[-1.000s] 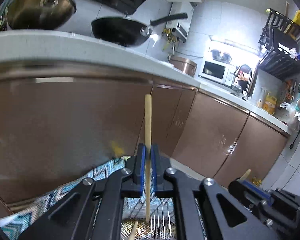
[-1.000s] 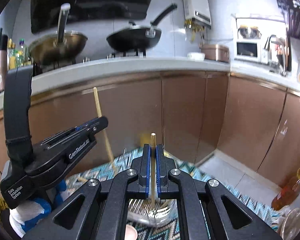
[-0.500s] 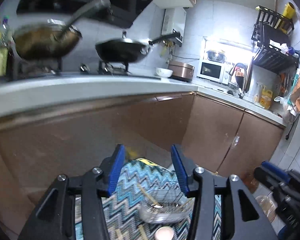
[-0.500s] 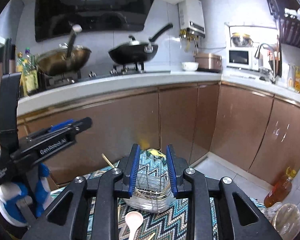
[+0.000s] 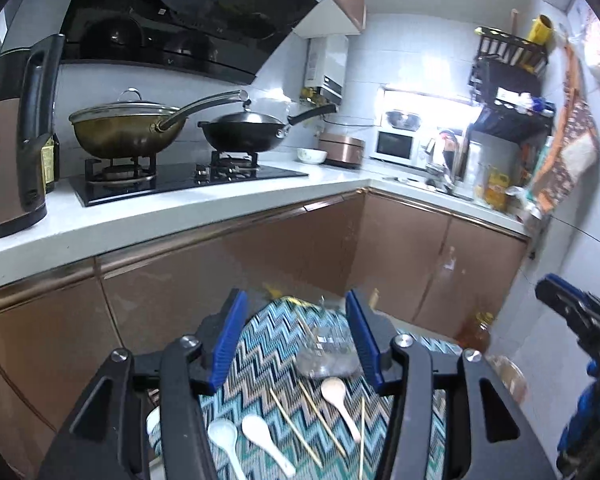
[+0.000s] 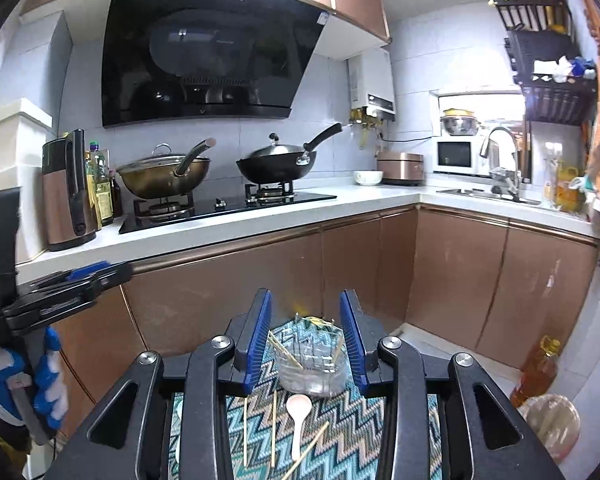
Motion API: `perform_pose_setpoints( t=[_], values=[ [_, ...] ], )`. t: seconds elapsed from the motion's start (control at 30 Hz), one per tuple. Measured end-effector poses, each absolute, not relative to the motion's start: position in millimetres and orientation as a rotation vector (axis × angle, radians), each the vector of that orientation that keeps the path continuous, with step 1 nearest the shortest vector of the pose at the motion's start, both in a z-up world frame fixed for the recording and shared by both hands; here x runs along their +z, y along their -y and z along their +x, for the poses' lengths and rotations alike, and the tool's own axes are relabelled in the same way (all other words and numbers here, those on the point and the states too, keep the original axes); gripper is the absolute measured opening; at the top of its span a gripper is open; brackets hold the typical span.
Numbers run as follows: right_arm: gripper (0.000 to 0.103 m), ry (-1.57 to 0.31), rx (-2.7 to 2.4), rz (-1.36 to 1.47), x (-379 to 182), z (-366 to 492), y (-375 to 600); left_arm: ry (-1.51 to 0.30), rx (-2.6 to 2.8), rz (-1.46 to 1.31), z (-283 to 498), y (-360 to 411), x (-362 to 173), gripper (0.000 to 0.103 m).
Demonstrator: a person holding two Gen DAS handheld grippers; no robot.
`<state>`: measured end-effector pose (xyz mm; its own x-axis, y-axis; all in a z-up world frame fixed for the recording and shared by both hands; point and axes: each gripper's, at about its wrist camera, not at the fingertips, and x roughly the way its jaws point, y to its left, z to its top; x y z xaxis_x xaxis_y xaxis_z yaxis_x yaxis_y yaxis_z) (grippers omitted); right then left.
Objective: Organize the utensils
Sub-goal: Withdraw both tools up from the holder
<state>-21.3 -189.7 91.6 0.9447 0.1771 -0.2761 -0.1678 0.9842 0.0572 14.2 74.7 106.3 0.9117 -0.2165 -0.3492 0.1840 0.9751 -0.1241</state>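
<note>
A clear utensil holder (image 6: pixel 313 370) with a wire rack stands on a zigzag-patterned mat (image 6: pixel 340 432); two chopsticks (image 6: pixel 285 351) lean inside it. It also shows in the left wrist view (image 5: pixel 328 354). On the mat lie loose chopsticks (image 5: pixel 296 426), a pinkish spoon (image 6: pixel 299 412) and two white spoons (image 5: pixel 260 438). My left gripper (image 5: pixel 296 342) is open and empty, raised above the mat. My right gripper (image 6: pixel 306 338) is open and empty, above and in front of the holder.
Brown cabinet fronts (image 6: pixel 260 280) run behind the mat under a white counter (image 6: pixel 260 220) with a stove, a wok (image 6: pixel 276 166) and a pot (image 6: pixel 164 174). An oil bottle (image 6: pixel 538 368) stands on the floor at right. A kettle (image 5: pixel 8 140) is at left.
Both grippers held a chopstick upright over the holder, then opened and let it go into the holder. Both have since risen and pulled back from it.
</note>
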Motion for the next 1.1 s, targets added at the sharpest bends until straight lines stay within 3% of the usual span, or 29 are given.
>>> perform_pose_setpoints(
  t=[0.47,1.1],
  values=[
    [0.036,-0.304,0.18,0.09,79.4,-74.8,170.3,-0.333,-0.242,-0.083,-51.3,-120.1,99.9,0.052],
    [0.037,-0.418,0.206,0.135,32.5,-43.1,170.1,-0.506,-0.223,-0.115,-2.4,-128.1,40.1,0.052]
  ],
)
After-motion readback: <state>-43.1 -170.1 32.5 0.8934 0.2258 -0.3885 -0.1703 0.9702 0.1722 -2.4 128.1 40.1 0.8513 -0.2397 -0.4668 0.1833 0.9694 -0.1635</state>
